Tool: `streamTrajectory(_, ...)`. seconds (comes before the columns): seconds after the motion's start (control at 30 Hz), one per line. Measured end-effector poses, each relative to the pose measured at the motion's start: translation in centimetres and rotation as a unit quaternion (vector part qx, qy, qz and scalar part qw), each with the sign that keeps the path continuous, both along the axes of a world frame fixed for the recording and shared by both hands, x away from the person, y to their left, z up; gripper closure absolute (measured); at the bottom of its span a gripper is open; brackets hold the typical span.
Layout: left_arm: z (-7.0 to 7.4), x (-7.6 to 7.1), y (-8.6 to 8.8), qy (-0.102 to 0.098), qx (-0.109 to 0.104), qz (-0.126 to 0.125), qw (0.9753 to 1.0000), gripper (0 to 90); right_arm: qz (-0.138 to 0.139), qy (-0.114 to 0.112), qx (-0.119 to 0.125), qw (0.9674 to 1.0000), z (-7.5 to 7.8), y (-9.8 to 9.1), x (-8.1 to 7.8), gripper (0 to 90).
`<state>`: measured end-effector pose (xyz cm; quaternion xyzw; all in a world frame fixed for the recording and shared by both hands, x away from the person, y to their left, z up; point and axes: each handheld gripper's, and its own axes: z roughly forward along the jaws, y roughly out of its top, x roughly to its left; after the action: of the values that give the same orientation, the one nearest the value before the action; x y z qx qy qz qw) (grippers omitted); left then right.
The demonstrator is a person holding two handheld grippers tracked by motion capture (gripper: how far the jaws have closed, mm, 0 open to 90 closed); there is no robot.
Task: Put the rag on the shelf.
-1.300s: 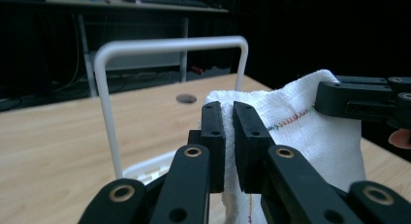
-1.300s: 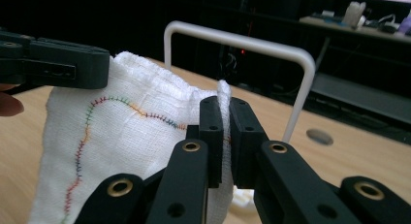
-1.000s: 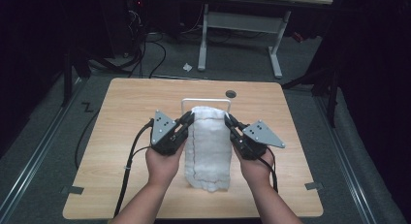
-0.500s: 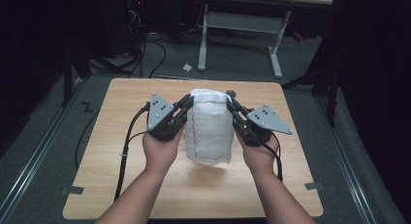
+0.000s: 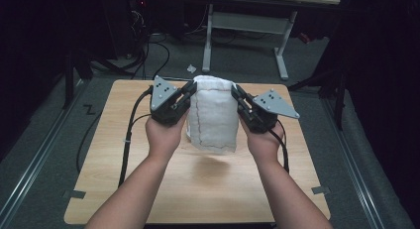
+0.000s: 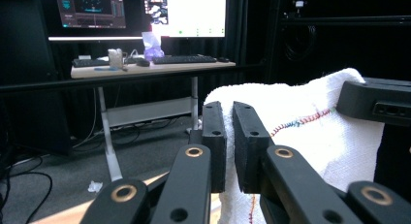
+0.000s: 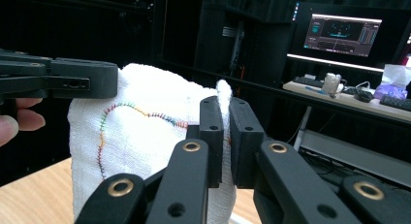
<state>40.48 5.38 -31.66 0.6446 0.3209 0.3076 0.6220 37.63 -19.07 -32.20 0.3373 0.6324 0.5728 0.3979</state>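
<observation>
One white towel [image 5: 213,115], two grippers, left [image 5: 189,92], right [image 5: 236,96], one table [image 5: 198,189]

Towel [image 5: 213,115] edges hidden between fingers [image 6: 213,136]

A light wooden table [image 5: 148,189] stood on grey carpet, with a small scrap of white paper [image 5: 191,68] lying on the floor beyond its far edge and dark cables [image 5: 148,50] trailing nearby. Farther back was a white-framed desk [image 5: 247,23], which carried a keyboard [image 6: 184,59], a pale cup-like object [image 6: 115,57] and a purple tissue pack [image 6: 154,52] (its white tissue stuck up from the top). Behind the desk two monitors were lit, a dark one [image 6: 91,9] and a bright white one [image 6: 189,13].
</observation>
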Motion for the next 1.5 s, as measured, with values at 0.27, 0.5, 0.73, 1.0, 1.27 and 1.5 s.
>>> streamTrajectory(0.27,1.7,2.7,-0.5,-0.009,0.017,0.01,0.9998,84.5,-0.005,0.0,0.012,0.9999,1.4,-0.1,2.7,85.9)
streamTrajectory(0.5,2.4,5.3,-0.8,-0.002,0.038,0.024,0.999,84.6,-0.007,0.011,0.015,0.9998,2.0,-0.1,5.3,85.8)
streamTrajectory(0.73,2.5,7.6,-1.3,0.008,0.044,0.035,0.9984,84.5,-0.013,0.019,0.01,0.9997,2.1,-0.2,7.6,85.9)
streamTrajectory(1.0,2.7,9.6,-2.2,0.01,0.078,0.043,0.996,84.5,-0.027,0.029,0.006,0.9992,1.9,-0.6,9.8,85.8)
streamTrajectory(1.27,1.2,12.5,-2.1,0.061,0.08,0.062,0.993,84.4,-0.026,0.049,-0.025,0.9981,0.9,0.2,12.1,85.8)
streamTrajectory(1.5,0.2,14.1,-2.4,0.086,0.079,0.049,0.9919,84.3,-0.038,0.088,-0.031,0.9949,-0.4,0.0,14.4,85.8)
